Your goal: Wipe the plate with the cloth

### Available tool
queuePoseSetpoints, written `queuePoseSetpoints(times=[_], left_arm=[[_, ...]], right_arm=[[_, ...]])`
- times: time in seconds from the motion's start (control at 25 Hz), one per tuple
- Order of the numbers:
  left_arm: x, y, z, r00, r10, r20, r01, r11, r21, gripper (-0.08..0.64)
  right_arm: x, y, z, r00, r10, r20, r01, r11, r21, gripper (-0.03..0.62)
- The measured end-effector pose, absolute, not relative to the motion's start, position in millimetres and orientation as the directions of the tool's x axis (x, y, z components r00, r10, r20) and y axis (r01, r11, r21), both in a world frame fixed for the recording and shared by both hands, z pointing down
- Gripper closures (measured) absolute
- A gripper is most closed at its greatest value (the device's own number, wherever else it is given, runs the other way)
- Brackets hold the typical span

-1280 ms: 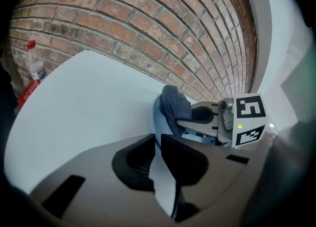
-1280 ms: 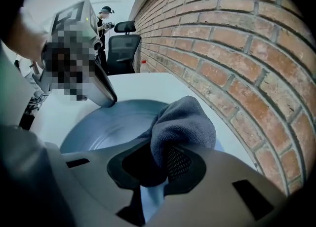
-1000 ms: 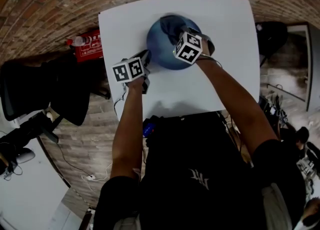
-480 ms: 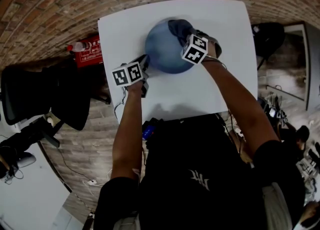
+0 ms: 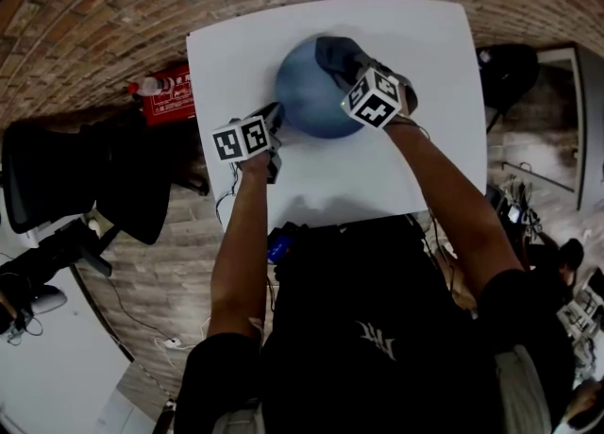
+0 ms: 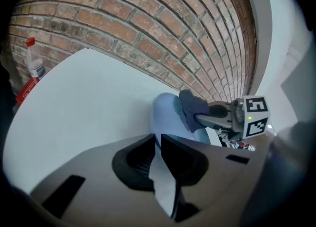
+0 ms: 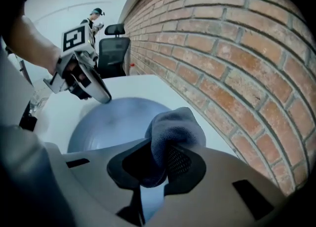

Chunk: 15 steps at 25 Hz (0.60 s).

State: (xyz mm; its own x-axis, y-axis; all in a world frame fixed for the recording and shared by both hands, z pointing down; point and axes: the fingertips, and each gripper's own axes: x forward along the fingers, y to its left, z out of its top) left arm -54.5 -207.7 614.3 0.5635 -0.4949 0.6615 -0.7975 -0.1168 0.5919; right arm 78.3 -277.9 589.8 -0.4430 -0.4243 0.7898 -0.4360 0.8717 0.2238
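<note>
looks like the wiping step is going: right tool (image 7: pixel 150 164) is gripping the cloth (image 7: pixel 174 131) on the blue plate (image 7: pixel 111 122), left tool (image 6: pixel 157 158) is pinching its rim. next it's probably needing a sweep across.

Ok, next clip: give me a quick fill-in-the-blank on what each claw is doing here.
1. The right claw is shut on a dark ____.
2. The left claw clamps the rim of the ____ plate.
3. The plate sits on a ____ table.
Missing words: cloth; blue; white.
</note>
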Motion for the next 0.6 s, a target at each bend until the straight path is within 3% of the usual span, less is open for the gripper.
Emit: queuePoseSetpoints(times=[0.28, 0.6], left_arm=[[-54, -207, 612, 0.559, -0.497, 0.663, -0.801, -0.120, 0.586, 0.520], [-54, -207, 614, 0.555, -0.500, 0.664, -0.803, -0.116, 0.584, 0.520]], right_arm=[[-16, -229, 582, -0.612, -0.299, 0.732, -0.375, 0.925, 0.064, 0.518], [-32, -202, 625, -0.571, -0.234, 0.787, -0.307, 0.950, 0.060, 0.518]])
